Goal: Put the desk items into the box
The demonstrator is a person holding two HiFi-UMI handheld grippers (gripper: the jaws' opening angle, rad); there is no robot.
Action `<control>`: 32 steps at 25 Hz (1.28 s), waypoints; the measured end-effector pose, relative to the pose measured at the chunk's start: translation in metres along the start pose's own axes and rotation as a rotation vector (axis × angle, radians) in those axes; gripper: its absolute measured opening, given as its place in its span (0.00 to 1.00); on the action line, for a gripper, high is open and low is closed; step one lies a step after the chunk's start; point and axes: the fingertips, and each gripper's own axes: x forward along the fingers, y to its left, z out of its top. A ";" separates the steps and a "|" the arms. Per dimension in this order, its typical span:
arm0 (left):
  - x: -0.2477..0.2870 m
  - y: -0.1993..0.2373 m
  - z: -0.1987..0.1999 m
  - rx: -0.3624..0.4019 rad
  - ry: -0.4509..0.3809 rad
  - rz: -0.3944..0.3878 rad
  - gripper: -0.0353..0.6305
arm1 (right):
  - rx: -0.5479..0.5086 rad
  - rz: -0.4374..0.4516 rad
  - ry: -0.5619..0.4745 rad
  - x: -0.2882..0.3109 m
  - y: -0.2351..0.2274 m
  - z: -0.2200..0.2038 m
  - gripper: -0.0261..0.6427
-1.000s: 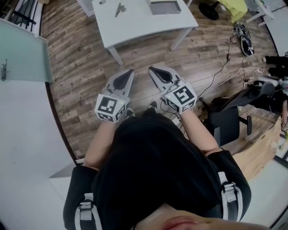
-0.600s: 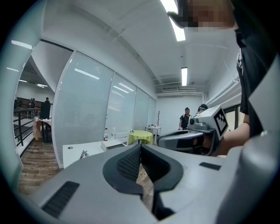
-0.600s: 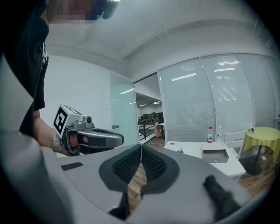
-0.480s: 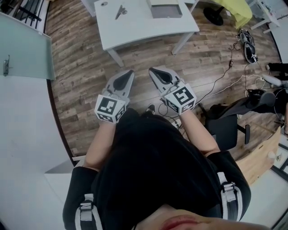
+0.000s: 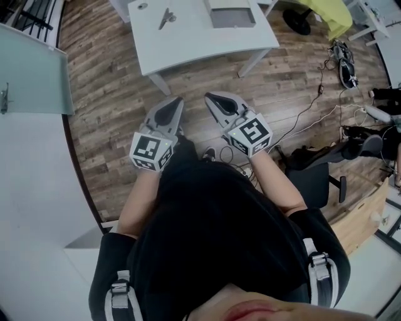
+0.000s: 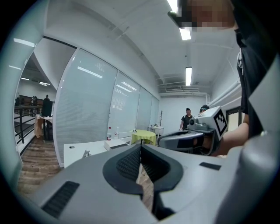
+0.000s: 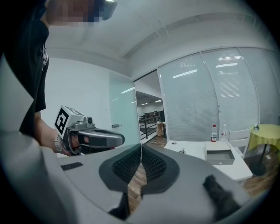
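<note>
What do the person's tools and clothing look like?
Both the left tool and right tool are light grey wedge-shaped shells with black ribbed pads, each carrying a white cube with black square markers. The person wears a black short-sleeved top with grey shoulder straps.

Box point(image 5: 232, 15) partly beyond top edge; grey item point(image 5: 166, 17) nearby indistinct.

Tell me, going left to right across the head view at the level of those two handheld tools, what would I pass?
Frosted glass door → left gripper → right gripper → black office chair.
</note>
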 end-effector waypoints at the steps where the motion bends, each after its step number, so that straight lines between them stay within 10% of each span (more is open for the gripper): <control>1: 0.004 0.007 0.002 -0.002 -0.001 -0.004 0.07 | -0.001 -0.002 0.005 0.007 -0.004 0.002 0.06; 32: 0.090 0.229 0.036 -0.025 0.008 -0.091 0.07 | -0.001 -0.075 0.069 0.216 -0.098 0.054 0.06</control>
